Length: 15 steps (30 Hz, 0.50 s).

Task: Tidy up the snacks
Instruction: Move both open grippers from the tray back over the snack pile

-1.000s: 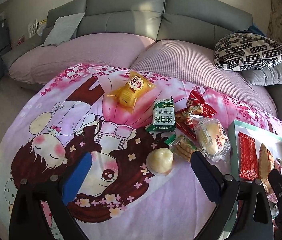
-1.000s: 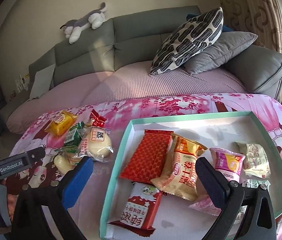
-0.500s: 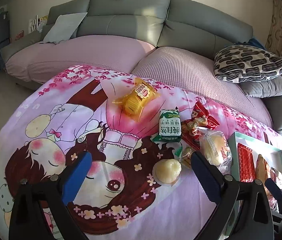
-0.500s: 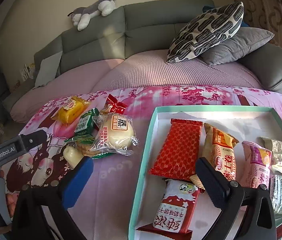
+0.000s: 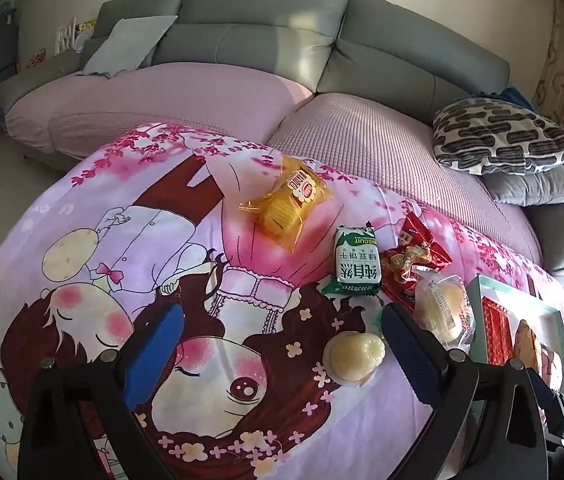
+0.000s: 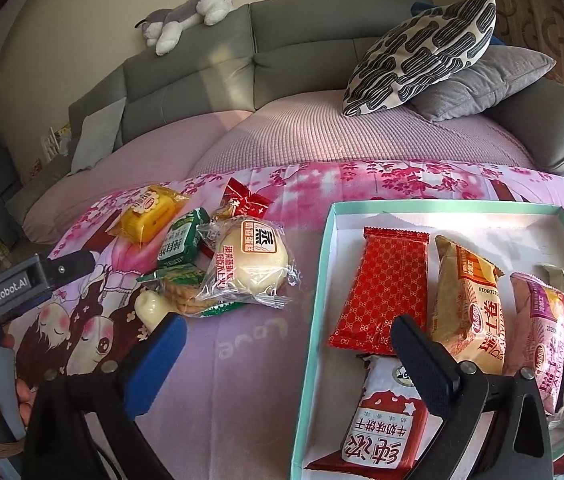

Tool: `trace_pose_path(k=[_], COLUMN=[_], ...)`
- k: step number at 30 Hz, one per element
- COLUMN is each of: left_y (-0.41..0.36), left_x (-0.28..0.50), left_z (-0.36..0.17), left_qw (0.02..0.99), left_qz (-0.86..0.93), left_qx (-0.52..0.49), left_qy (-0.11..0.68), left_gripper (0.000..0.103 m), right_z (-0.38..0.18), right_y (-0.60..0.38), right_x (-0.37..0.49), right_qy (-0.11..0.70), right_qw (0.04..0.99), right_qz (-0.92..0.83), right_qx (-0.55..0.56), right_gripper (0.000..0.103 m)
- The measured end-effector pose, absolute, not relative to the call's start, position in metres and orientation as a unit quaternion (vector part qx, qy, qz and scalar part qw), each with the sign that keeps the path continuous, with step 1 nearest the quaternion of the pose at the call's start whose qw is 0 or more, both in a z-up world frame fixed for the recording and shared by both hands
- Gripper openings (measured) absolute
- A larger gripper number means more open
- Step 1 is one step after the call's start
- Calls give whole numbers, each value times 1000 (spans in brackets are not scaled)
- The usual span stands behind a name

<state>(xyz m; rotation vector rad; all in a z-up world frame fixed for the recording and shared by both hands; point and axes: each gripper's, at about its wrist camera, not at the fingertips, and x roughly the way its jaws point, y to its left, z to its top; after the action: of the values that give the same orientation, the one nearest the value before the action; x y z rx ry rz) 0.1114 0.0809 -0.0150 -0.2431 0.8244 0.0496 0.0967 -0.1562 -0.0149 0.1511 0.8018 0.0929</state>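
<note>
Snacks loose, clustered centre-left of right view; others already in tray lower right. Left gripper and right gripper both empty, jaws wide. Step: picking next. Likely need: descend over pale jelly cup, close.

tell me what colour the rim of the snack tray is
Mint green, around a white inside. The snack tray shows best in the right wrist view.

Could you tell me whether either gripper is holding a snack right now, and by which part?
Nothing is held: the left gripper and right gripper are both open and empty.
</note>
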Motion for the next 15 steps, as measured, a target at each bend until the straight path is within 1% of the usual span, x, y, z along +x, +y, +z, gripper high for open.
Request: trace_pose_path(k=[9,15], left_y=[73,65], left_x=[120,123], left_z=[-24,-30], left_qw=[900,894], left_qz=[7,-12], left_qx=[-110,-131], left_qy=[421,429], left_gripper=[99,99], right_z=[-14,-5], right_y=[-164,-161], right_x=[108,130], right_qy=[401,412], right_qw=[909,900], right_qz=[50,79], right_qx=[105,116], right_gripper=[103,97])
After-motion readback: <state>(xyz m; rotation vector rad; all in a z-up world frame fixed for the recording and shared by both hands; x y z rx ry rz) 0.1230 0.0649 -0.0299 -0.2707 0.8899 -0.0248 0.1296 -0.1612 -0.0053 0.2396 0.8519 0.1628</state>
